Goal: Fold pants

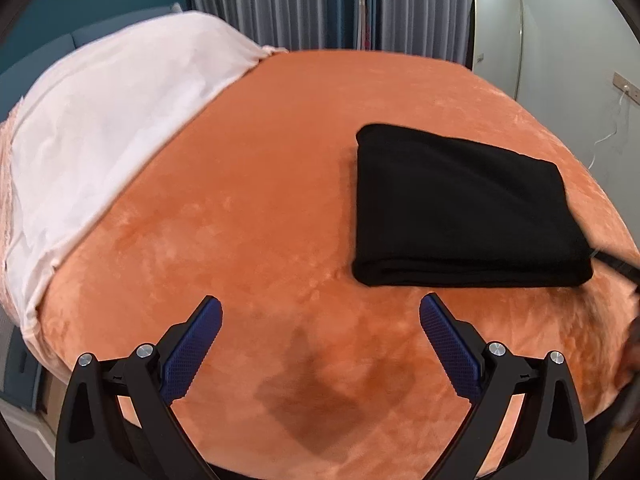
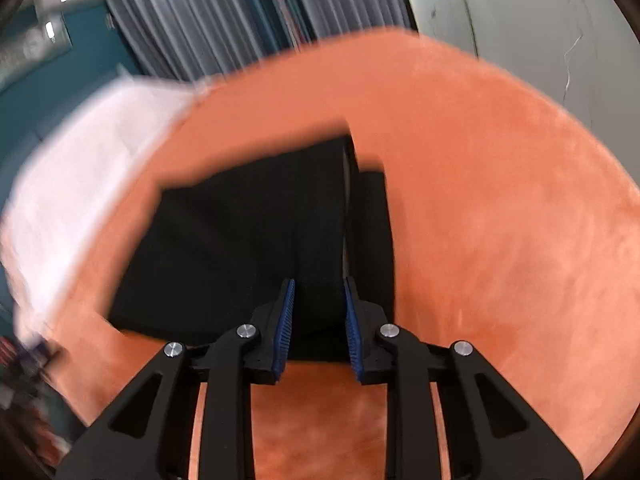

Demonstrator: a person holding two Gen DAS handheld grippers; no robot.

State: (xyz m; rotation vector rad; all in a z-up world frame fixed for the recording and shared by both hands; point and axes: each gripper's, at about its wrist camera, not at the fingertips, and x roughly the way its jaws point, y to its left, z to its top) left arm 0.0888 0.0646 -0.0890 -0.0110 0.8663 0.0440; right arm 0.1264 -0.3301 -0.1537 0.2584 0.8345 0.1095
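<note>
The black pants [image 1: 464,208] lie folded into a thick rectangle on the orange bedspread [image 1: 256,216], to the right in the left wrist view. My left gripper [image 1: 320,312] is open and empty, hovering over bare bedspread to the near left of the pants. In the blurred right wrist view the pants [image 2: 248,240] fill the middle. My right gripper [image 2: 319,292] is closed narrowly on the near edge of the folded pants, with black cloth between its blue pads [image 2: 285,320]. The right gripper's tip shows at the pants' right edge in the left wrist view [image 1: 618,266].
A white-pink quilt [image 1: 104,128] lies folded along the left side of the bed. Grey curtains [image 1: 320,0] hang behind the bed. A white wall with a socket and cable [image 1: 624,88] is on the right. The bed's edge drops off at the right.
</note>
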